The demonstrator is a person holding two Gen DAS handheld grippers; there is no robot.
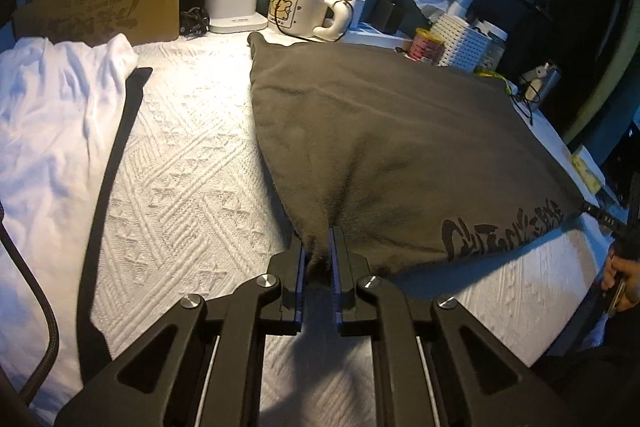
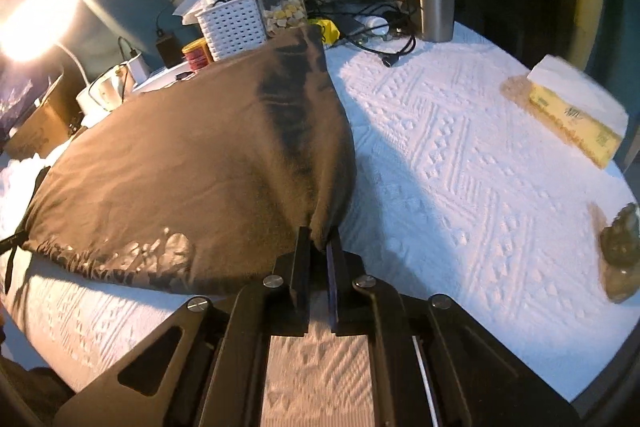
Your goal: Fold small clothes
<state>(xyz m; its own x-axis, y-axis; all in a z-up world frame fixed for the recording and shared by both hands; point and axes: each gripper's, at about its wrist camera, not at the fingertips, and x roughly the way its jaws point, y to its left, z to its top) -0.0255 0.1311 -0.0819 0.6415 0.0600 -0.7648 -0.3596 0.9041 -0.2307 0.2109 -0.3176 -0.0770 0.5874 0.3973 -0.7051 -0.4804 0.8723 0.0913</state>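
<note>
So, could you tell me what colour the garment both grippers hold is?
Dark grey garment, best in left wrist view.

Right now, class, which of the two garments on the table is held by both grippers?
The grey garment, with black lettering along its near edge. The left gripper and right gripper each pinch a near corner. The white garment lies untouched at the left.

**What you cannot make out**

The print (image 1: 502, 231) on your grey garment (image 1: 400, 131) is too warped to read. Lamp glare (image 2: 34, 23) washes out that corner. The tissue box (image 2: 576, 113) looks blurred, and the white garment (image 1: 52, 131) runs off the frame's edge.
</note>
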